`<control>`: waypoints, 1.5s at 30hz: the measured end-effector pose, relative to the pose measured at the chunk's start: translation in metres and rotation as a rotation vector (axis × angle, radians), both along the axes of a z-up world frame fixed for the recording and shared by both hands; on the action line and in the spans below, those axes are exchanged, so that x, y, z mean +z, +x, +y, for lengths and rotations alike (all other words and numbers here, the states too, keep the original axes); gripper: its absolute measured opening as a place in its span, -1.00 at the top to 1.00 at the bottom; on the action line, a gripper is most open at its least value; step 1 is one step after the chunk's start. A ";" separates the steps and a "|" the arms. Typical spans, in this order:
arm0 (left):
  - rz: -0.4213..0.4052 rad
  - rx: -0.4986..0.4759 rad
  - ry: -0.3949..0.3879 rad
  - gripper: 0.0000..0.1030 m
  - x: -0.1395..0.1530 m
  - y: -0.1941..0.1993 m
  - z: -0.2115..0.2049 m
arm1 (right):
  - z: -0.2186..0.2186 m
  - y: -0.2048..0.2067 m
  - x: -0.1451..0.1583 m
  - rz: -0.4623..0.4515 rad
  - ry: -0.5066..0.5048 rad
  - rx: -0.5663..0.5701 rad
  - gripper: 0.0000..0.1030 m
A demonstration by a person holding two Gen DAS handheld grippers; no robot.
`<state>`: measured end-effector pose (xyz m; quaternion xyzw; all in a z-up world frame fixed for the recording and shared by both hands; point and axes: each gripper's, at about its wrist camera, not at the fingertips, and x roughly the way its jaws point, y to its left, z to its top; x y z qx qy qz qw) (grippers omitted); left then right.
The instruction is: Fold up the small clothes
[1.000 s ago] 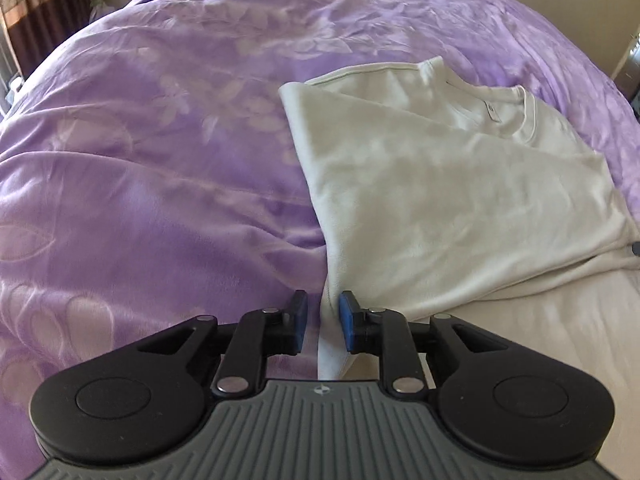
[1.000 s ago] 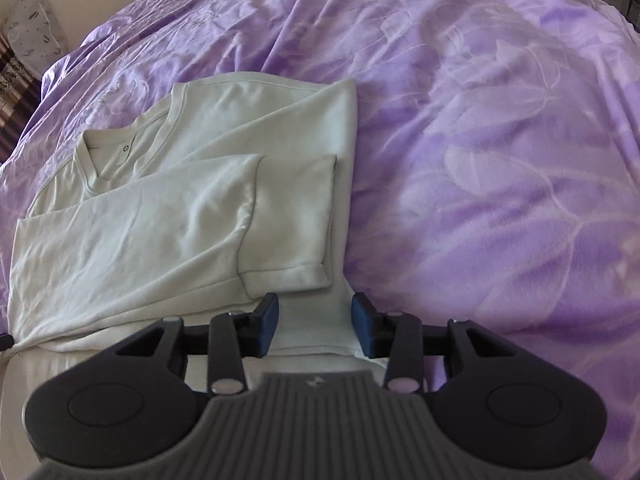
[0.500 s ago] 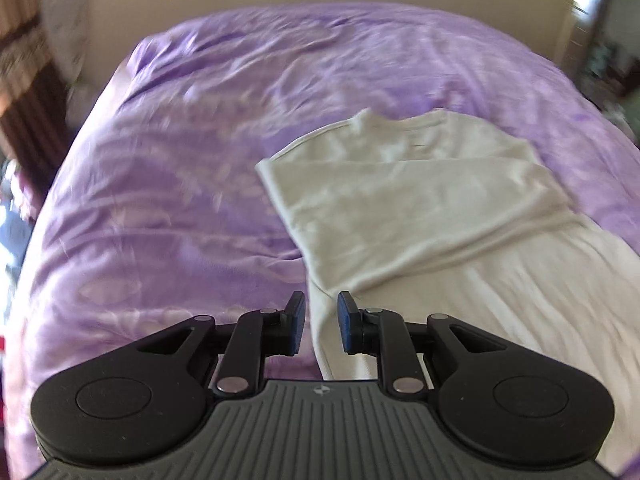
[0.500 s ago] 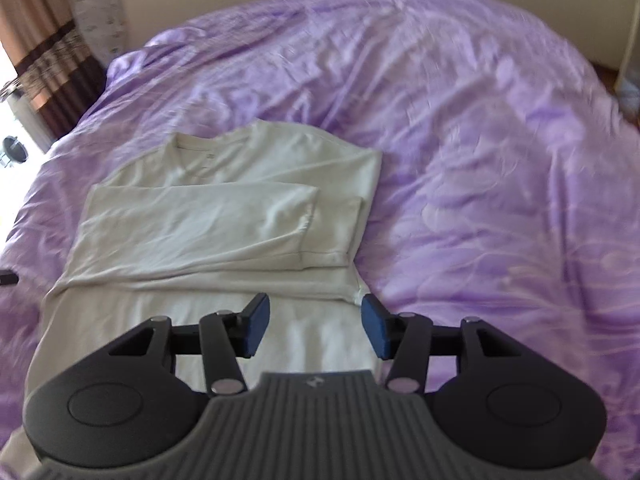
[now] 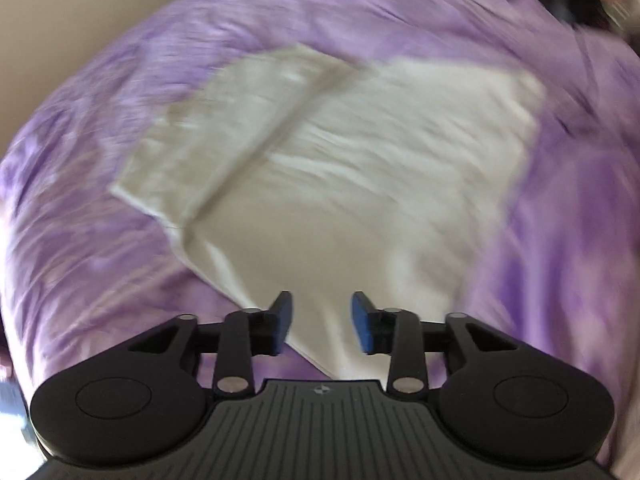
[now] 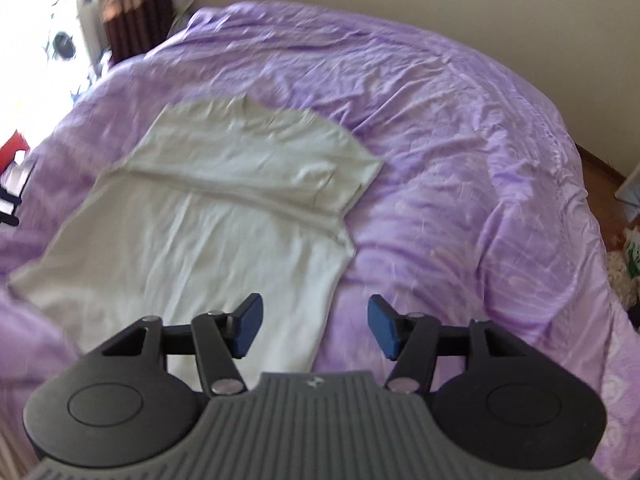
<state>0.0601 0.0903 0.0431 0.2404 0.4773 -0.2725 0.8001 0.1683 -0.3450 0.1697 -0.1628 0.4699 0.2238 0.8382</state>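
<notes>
A pale grey-white long-sleeved shirt (image 6: 224, 208) lies flat on the purple bedspread (image 6: 460, 184), sleeves folded across the chest, hem toward me. In the blurred left wrist view the shirt (image 5: 340, 184) fills the middle. My left gripper (image 5: 321, 328) is open, above the shirt's near hem corner, holding nothing. My right gripper (image 6: 315, 330) is wide open, above the shirt's lower right edge, holding nothing.
The purple bedspread (image 5: 80, 240) surrounds the shirt on all sides. A beige wall (image 6: 400, 4) stands behind the bed. A dark curtain (image 6: 132, 12) and bright window are at the far left. Floor and clutter (image 6: 624, 240) lie past the bed's right edge.
Both grippers have pulled back and risen from the shirt's hem, so more of the bed shows. Both jaws have opened wider, and the left view has swung right.
</notes>
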 end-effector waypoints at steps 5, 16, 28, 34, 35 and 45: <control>0.076 -0.135 0.100 -0.25 -0.028 -0.025 -0.015 | 0.008 -0.033 -0.025 0.078 -0.076 0.096 -0.17; -0.028 -0.238 0.309 -0.14 -0.071 -0.044 -0.039 | 0.027 -0.072 -0.066 0.146 -0.230 0.280 -0.18; -0.165 0.057 0.031 0.93 -0.011 -0.020 -0.021 | 0.062 -0.089 -0.102 0.110 -0.324 0.587 -0.17; -0.176 0.137 -0.071 0.94 0.009 -0.012 -0.015 | 0.070 -0.095 -0.140 0.074 -0.429 0.683 -0.15; -0.176 0.147 -0.077 0.94 0.011 -0.013 -0.014 | 0.067 -0.096 -0.145 0.070 -0.441 0.695 -0.14; -0.191 0.218 -0.121 0.94 0.017 -0.012 0.005 | 0.051 -0.114 -0.150 -0.094 -0.600 0.814 0.80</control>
